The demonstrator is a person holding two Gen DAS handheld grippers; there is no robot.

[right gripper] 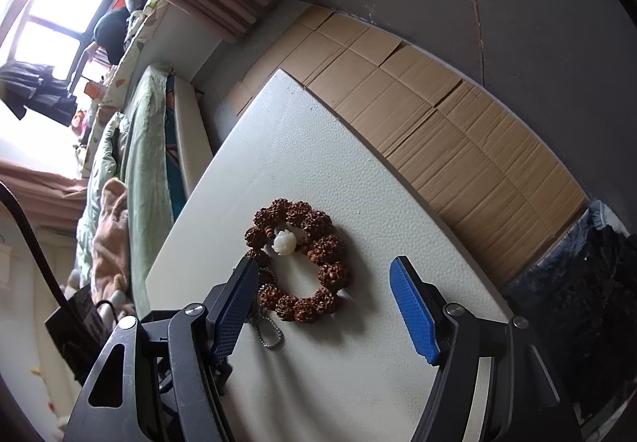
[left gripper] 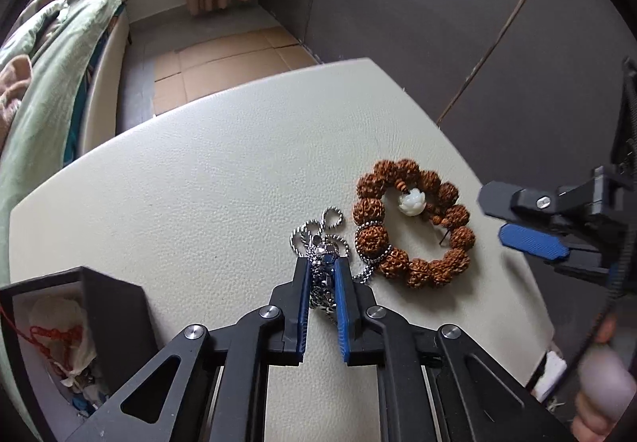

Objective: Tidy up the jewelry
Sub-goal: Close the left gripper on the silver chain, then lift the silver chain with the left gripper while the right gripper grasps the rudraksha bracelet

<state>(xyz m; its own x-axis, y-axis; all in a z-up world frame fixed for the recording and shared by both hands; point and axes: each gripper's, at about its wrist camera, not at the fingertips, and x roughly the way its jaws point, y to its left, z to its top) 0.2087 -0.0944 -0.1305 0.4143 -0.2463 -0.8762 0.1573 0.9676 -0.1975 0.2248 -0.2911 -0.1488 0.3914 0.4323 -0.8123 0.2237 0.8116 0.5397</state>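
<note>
Left gripper jaws pinched on silver metal pendant; its ball chain trails to 12, 1 strand over brown rough-bead bracelet at 2. Right gripper wide open, empty. Lift slow & straight so chain slides off w/o dragging bracelet; dark open box at 8.

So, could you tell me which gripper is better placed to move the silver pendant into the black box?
Left. The left gripper is shut on the silver pendant, and the black box sits on its side; the right gripper hangs open above the bead bracelet.
</note>
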